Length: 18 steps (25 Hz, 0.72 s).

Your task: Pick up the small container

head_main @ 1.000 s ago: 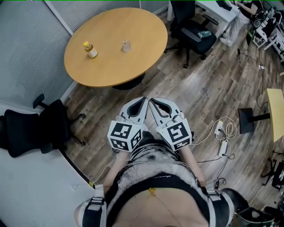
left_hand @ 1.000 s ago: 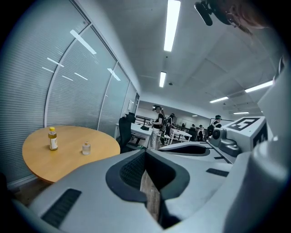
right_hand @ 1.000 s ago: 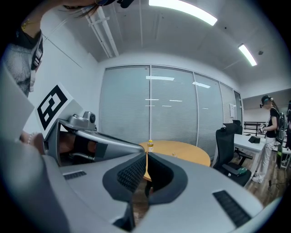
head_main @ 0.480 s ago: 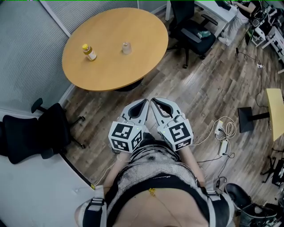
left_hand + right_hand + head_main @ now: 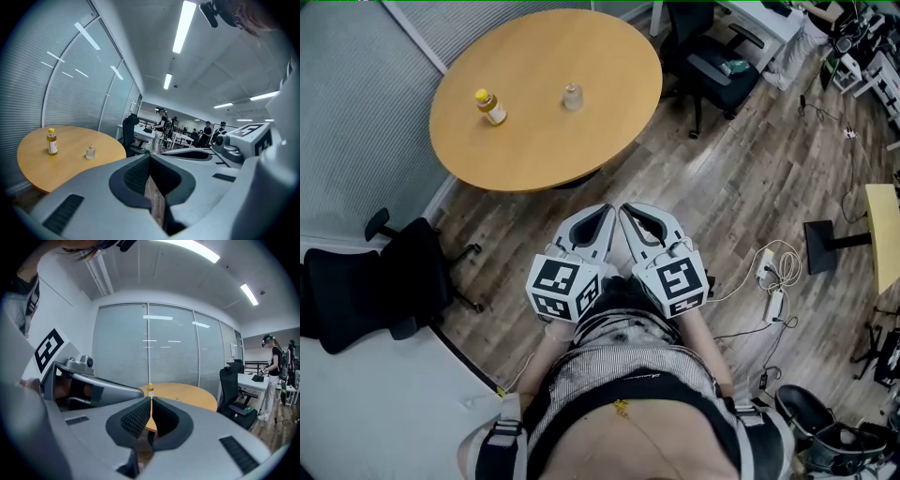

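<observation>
— Wooden round table (image 5: 534, 141) on the far side, that much I get from the head view. Where is the small container (image 5: 572, 96)?
— On that table, upright, toward the far right of the top. I read it as a little clear bottle. A yellow-capped bottle (image 5: 490, 106) stands to its left, well apart from it.
— And my grippers?
— Both are near, held close in front of the person (image 5: 628, 394) over the plank floor (image 5: 750, 178), well short of the table. My left gripper (image 5: 602, 210) has its jaws together with nothing between them (its own view shows the pads meeting in a thin seam). My right gripper (image 5: 627, 208) is the same: jaws closed, empty.
— Are the two touching?
— Their tips sit just beside one another. I cannot tell whether they touch.
— Anything else around?
— A black chair (image 5: 375, 281) at the near left, a black office chair (image 5: 712, 70) at the far right past the table, and a power strip (image 5: 772, 306) with white cables on the floor to the right.
</observation>
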Available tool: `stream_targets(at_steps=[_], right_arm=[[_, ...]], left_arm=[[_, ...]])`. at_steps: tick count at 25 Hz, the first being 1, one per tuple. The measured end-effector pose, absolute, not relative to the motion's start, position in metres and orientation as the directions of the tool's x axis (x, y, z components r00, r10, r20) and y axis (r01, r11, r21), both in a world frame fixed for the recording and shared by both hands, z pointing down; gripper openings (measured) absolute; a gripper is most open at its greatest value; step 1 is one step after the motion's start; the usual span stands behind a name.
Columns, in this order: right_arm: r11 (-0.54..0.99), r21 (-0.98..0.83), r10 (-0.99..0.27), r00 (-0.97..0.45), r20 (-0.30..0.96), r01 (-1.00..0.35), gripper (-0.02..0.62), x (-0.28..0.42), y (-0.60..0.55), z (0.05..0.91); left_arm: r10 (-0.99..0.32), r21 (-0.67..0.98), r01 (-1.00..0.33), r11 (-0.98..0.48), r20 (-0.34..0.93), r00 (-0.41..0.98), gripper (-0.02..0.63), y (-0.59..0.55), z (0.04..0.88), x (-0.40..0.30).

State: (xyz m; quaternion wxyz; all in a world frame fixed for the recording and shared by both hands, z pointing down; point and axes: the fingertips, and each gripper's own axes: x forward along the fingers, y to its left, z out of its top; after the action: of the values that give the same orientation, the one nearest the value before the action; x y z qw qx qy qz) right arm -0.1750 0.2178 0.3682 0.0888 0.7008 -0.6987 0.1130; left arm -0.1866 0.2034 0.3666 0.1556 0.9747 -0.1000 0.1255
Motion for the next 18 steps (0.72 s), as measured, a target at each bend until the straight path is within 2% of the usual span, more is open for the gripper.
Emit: stream_targets(at_steps=[10,18], right_arm=[[0.007,-0.042,-0.959,-0.019,0.283,-0.999,0.025,-0.16,0.192,0.368],[0.047,-0.04,-0.96,-0.056,0.273,-0.998,0.025,-0.124,0.16,0.365]], left_arm=[[-0.178,0.298,-0.263,-0.917,0.284,0.942,0.018,0.181,0.37,-0.178],[-0.22,0.292,-0.303,-0.907,0.284,0.933,0.018,0.15,0.367,-0.144]])
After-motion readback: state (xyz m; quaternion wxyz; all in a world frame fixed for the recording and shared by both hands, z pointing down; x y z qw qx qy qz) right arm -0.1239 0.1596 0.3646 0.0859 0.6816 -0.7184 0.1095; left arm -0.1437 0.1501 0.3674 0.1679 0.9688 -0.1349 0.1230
